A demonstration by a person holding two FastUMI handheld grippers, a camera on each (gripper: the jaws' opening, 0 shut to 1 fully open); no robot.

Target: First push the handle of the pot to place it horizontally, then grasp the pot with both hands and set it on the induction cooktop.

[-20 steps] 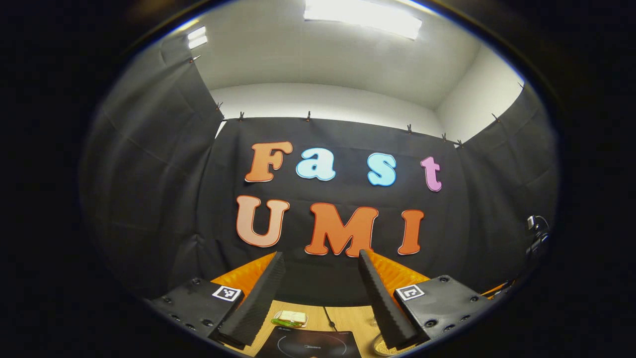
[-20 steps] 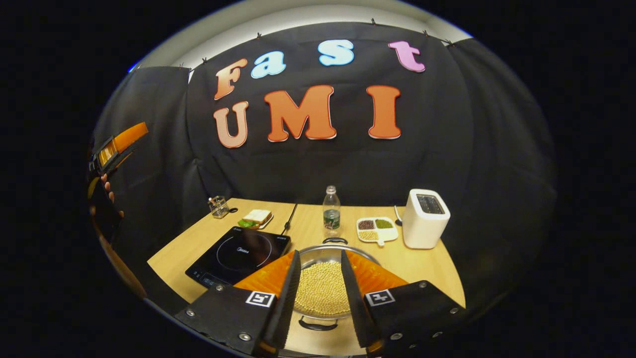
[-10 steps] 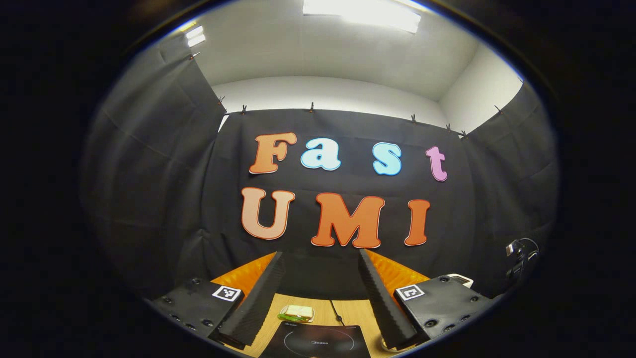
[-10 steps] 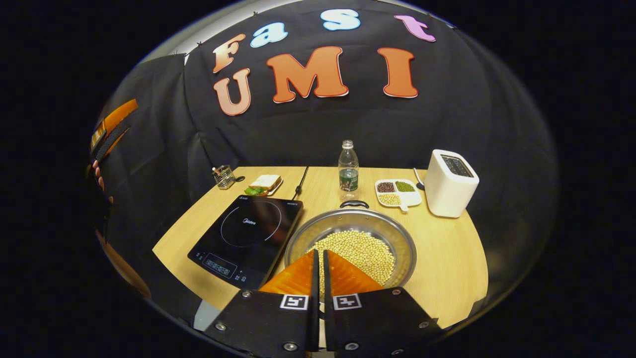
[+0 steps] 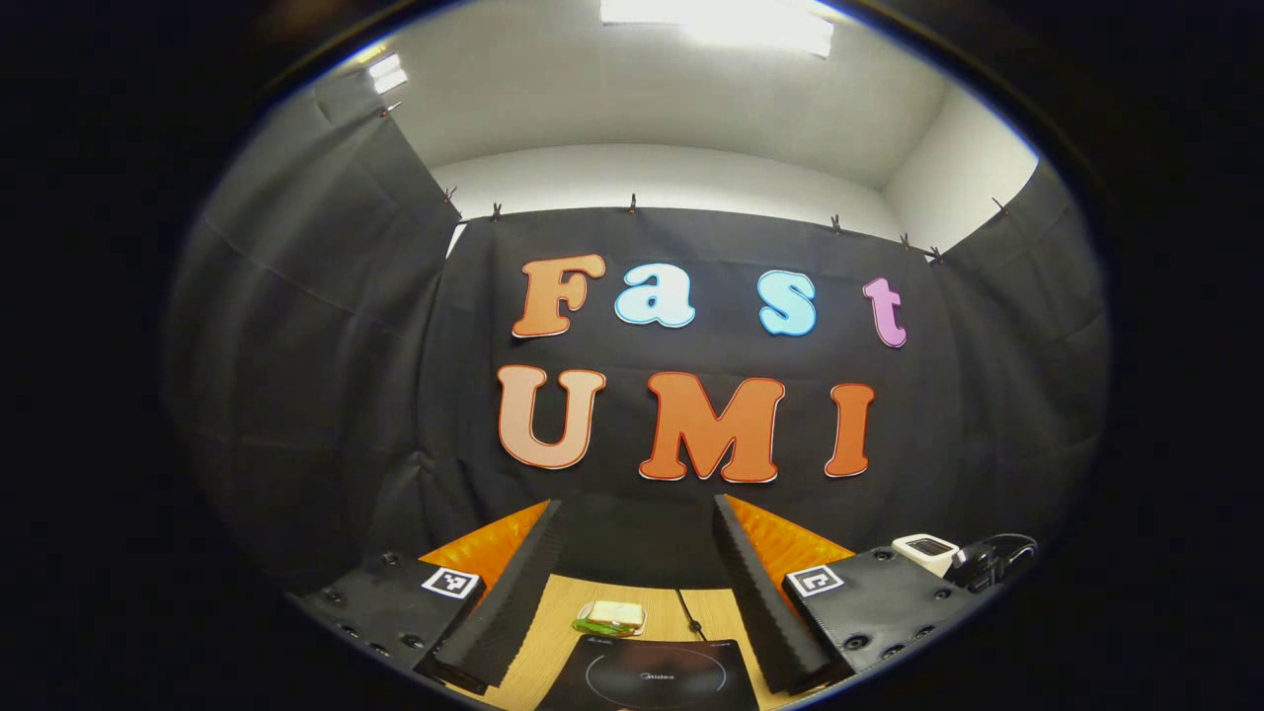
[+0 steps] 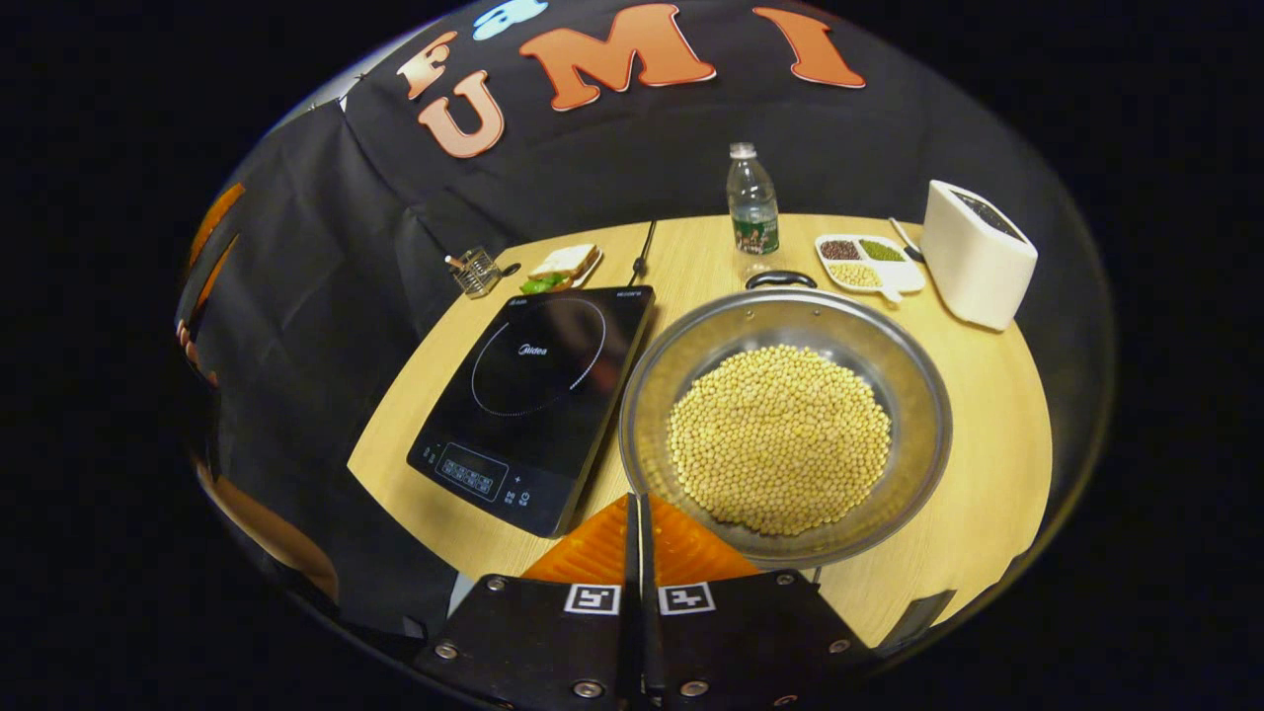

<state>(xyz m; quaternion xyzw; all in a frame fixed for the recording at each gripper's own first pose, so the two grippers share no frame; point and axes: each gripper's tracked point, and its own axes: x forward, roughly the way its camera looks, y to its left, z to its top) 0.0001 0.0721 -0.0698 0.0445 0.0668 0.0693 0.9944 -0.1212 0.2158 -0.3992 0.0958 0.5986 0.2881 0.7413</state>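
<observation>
On the table [image 6: 987, 395], right gripper [image 6: 637, 504] jaws seemingly closed beside the pot [image 6: 785, 425], left gripper [image 5: 637, 513] jaws wide

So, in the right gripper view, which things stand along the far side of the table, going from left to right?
Small wire holder → sandwich on a plate → clear plastic water bottle → white divided dish of beans → white toaster.

Pot [image 6: 785, 425] — wide, shallow, bare metal, upright on the wooden table, holding a mound of pale round beans. A dark loop handle [image 6: 780, 279] shows at its far rim. Induction cooktop [image 6: 538, 395] — flat black glass, lying just beside the pot's left side, top bare.
</observation>
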